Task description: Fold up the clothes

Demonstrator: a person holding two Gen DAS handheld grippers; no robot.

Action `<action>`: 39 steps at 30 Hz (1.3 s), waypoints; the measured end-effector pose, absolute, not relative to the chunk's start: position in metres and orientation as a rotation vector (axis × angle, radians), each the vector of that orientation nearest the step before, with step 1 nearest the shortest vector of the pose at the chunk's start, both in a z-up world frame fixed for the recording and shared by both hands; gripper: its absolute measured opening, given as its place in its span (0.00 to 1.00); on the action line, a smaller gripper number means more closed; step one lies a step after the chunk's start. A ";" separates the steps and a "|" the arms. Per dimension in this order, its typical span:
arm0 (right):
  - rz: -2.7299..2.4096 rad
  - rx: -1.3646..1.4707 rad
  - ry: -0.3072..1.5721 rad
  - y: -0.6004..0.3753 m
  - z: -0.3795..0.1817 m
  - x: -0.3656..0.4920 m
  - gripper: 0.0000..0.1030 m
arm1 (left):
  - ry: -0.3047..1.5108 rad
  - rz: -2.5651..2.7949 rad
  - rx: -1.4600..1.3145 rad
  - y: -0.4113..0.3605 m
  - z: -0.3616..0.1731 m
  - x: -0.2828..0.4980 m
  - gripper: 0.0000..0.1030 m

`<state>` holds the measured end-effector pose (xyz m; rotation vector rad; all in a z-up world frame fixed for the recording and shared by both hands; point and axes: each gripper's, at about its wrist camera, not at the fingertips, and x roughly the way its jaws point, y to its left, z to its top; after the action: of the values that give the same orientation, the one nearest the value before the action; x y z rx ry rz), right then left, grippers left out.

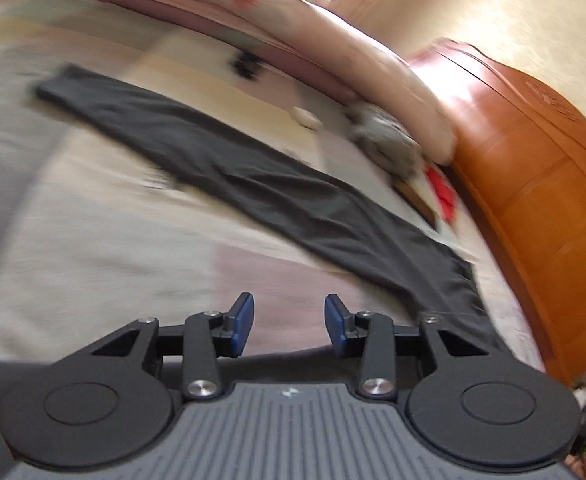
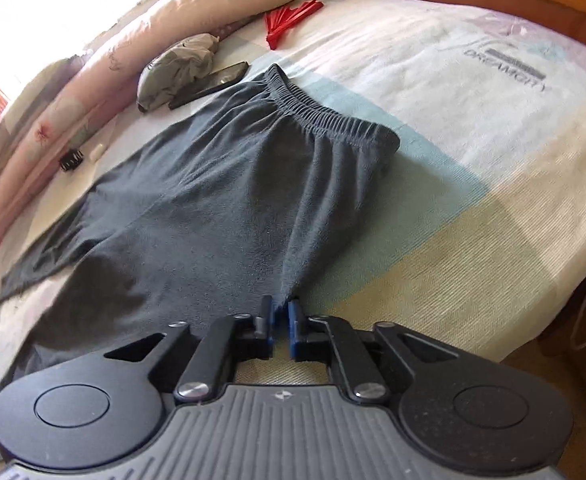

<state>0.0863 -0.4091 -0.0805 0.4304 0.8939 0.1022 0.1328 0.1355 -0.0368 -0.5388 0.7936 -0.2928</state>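
Right gripper [image 2: 280, 309], blue-padded jaws clenched on a fold of the dark grey knit trousers [image 2: 213, 184], which lie spread across the pastel-checked bed cover [image 2: 473, 152], elastic waistband farthest from the camera. Left gripper [image 1: 288, 322], jaws apart and empty, above the cover beside the trousers [image 1: 277, 196]. Beyond them lie a crumpled grey garment [image 2: 181, 68], a black phone [image 2: 213, 82] and a red folding fan [image 2: 289, 20]. No containers visible.

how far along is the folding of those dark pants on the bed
Early. Done: the dark pants lie spread lengthwise on the bed. In hand: the right gripper is shut on a pinch of cloth near the waistband end; the left gripper is open, holding nothing. Left: every fold.
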 end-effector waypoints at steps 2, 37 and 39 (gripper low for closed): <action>0.086 0.403 0.882 -0.409 -0.072 0.083 0.13 | 0.821 -0.377 -0.556 0.110 -0.041 0.160 0.38; 0.099 0.259 0.762 -0.391 -0.043 0.086 0.45 | 0.970 -0.626 -0.429 -0.045 -0.071 0.284 0.02; 0.103 0.257 0.760 -0.390 -0.043 0.085 0.46 | 0.970 -0.632 -0.396 -0.042 -0.067 0.278 0.02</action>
<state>0.0850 -0.3895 -0.0431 0.2570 0.7603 0.1033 0.2780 -0.0419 -0.0670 -0.3959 0.9699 -0.6324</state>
